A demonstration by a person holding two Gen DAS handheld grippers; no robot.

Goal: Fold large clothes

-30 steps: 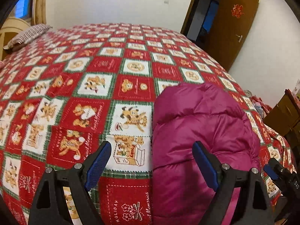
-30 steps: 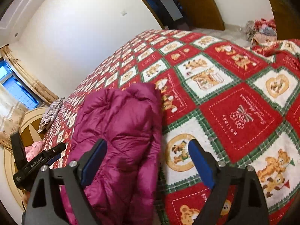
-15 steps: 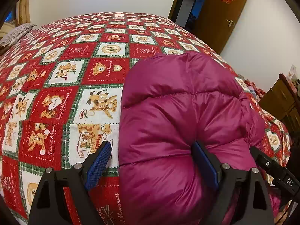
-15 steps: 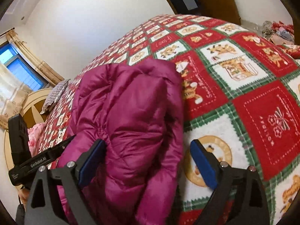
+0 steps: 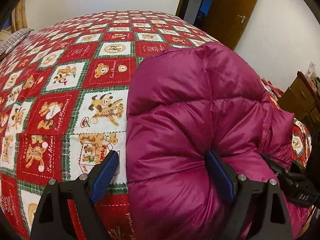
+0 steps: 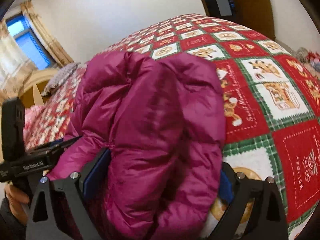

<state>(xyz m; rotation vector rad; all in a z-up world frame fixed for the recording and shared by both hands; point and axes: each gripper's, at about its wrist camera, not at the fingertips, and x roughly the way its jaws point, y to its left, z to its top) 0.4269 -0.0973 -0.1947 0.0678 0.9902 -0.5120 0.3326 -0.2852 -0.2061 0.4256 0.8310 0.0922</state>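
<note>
A magenta puffer jacket (image 5: pixel 200 120) lies bunched on a bed with a red, white and green teddy-bear quilt (image 5: pixel 70 104). My left gripper (image 5: pixel 164 172) is open wide over the jacket's left edge. Its right finger (image 5: pixel 218 174) dents the padding, and its left finger (image 5: pixel 106 172) is over bare quilt. In the right wrist view the jacket (image 6: pixel 152 120) bulges up between the fingers of my right gripper (image 6: pixel 160 178), whose jaws stand wide, one on each side of the bundle. Each view shows the other gripper's black body at its edge.
A striped pillow (image 5: pixel 14 38) lies at the far left of the bed. A brown door (image 5: pixel 230 10) and a dark doorway stand beyond the bed. Wooden furniture (image 5: pixel 300 100) is at the right. A curved headboard (image 6: pixel 34 88), a curtained window (image 6: pixel 26 40) and a hand (image 6: pixel 16 198) show at the left.
Both grippers have come in and down onto the jacket. It lay ahead of the fingers before and now fills the space between them. The right gripper's view has rolled.
</note>
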